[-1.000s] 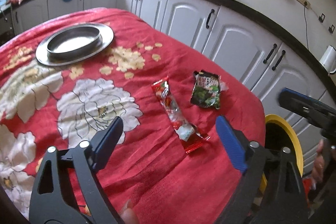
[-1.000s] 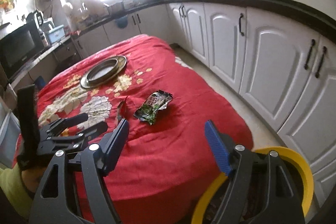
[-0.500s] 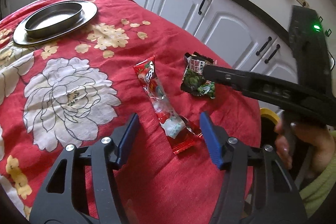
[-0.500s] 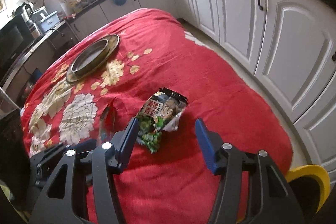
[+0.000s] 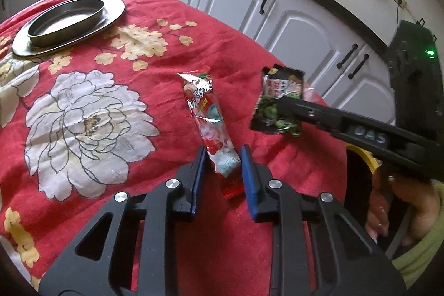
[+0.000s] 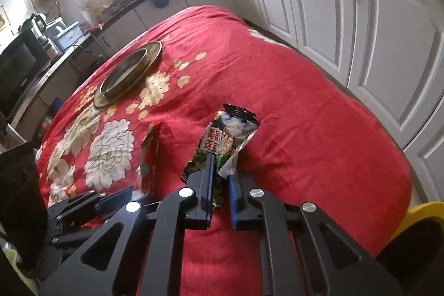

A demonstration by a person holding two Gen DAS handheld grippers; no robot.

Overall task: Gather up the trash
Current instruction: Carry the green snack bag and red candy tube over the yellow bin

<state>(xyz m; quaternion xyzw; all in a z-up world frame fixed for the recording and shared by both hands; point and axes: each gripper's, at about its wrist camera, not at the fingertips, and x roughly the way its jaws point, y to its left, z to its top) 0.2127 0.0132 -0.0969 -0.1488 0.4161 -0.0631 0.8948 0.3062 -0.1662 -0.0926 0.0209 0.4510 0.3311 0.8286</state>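
A long red snack wrapper (image 5: 206, 113) lies on the red flowered tablecloth (image 5: 83, 101). My left gripper (image 5: 223, 157) has closed around its near end, the blue pads touching both sides. A dark green snack packet (image 6: 226, 138) is held in my right gripper (image 6: 220, 168), which is shut on its lower part. In the left wrist view the packet (image 5: 280, 101) is lifted a little off the cloth, held by the right gripper's fingers (image 5: 294, 107). The red wrapper (image 6: 148, 154) and the left gripper's fingers (image 6: 108, 199) show blurred at the left of the right wrist view.
A metal plate with a shallow bowl (image 5: 66, 18) stands at the far side of the table. A yellow-rimmed bin (image 6: 421, 212) stands on the floor at the table's near right edge. White cabinets (image 5: 291, 27) line the wall behind.
Both grippers moved forward and closed: the left on the red wrapper's near end, the right on the green packet, which has lifted slightly off the cloth.
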